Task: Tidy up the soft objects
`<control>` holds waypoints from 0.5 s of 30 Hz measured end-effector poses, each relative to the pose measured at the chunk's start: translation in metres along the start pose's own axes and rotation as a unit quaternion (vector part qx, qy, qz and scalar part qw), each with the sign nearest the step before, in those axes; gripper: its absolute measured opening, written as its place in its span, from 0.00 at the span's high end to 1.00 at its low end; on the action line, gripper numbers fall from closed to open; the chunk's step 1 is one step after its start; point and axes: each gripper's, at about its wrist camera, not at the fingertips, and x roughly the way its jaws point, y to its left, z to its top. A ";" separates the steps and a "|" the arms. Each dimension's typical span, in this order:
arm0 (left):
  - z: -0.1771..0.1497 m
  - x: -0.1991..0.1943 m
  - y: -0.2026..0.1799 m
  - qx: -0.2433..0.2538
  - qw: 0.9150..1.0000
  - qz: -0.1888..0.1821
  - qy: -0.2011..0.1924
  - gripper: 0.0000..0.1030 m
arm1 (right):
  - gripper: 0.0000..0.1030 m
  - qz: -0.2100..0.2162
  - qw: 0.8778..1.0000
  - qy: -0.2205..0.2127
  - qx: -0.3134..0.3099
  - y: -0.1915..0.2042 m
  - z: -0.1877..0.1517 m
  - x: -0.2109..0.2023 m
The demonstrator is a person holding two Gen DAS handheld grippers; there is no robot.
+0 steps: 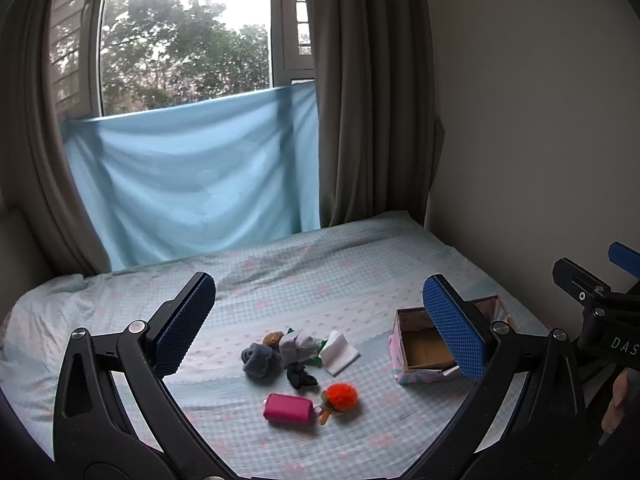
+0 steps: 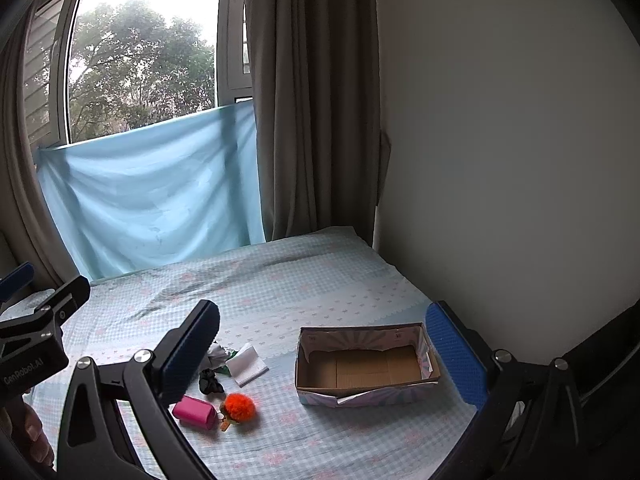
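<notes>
the left gripper is held above the bed with its two blue padded fingers spread wide, and nothing is between them. the right gripper is also released, its jaws far apart and holding nothing; it hangs over the right part of the bed, and part of it shows at the right edge of the left wrist view. the soft things lie together in a small group on the checked bed sheet, near the middle. there is a grey-blue rolled cloth, and just behind it a small brown thing that i cannot name. beside them is a pale grey bundle touching a piece of green material, and a white folded cloth lies at the right of it. a dark scrunchie is in front of the grey bundle. nearer to the cameras lies a pink pouch, and just beside it is an orange pompom with a small keyring part between them. an open box, with brown cardboard inside and pale patterned paper outside, stands on the bed to the right of the group, well apart from it, and nothing can be seen inside it. behind the bed a light blue sheet hangs over the lower part of the window, with brown curtains at the sides and a plain wall on the right.
</notes>
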 end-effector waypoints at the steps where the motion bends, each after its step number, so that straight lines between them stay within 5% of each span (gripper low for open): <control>1: 0.000 0.001 0.000 0.000 1.000 0.000 0.000 0.00 | 0.00 0.000 1.000 0.000 0.000 0.000 0.000 0.000; 15: 0.000 0.002 -0.004 -0.001 1.000 -0.001 0.001 0.00 | 0.00 0.004 1.000 0.000 0.002 -0.006 0.002 0.001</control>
